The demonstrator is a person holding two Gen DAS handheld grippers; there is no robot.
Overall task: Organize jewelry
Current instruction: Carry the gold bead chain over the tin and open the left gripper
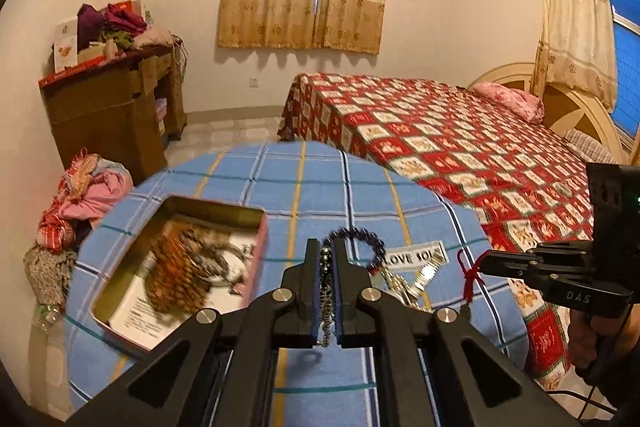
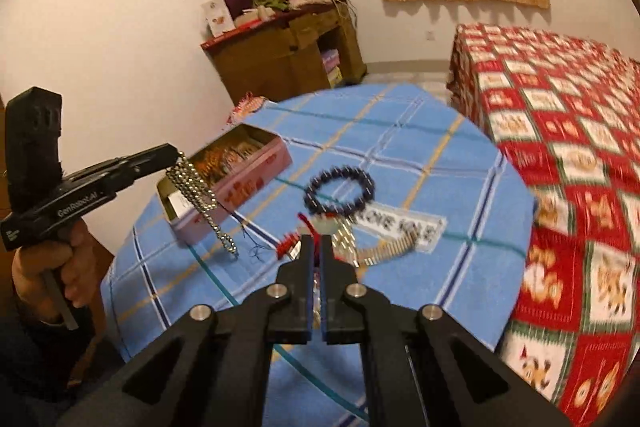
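Left tongs (image 2: 176,151): closed on a bead chain (image 2: 200,195) that dangles beside the open tin (image 2: 256,167). Right tongs (image 1: 482,263): pinched on a red cord (image 1: 468,277), its lower end hidden. Dark bead bracelet (image 2: 339,191) and gold watch band (image 2: 384,251) lie on the blue checked desk (image 2: 440,163). Tin contents blurred. Cloth label (image 1: 414,258) reads "LOVE", remainder unclear.
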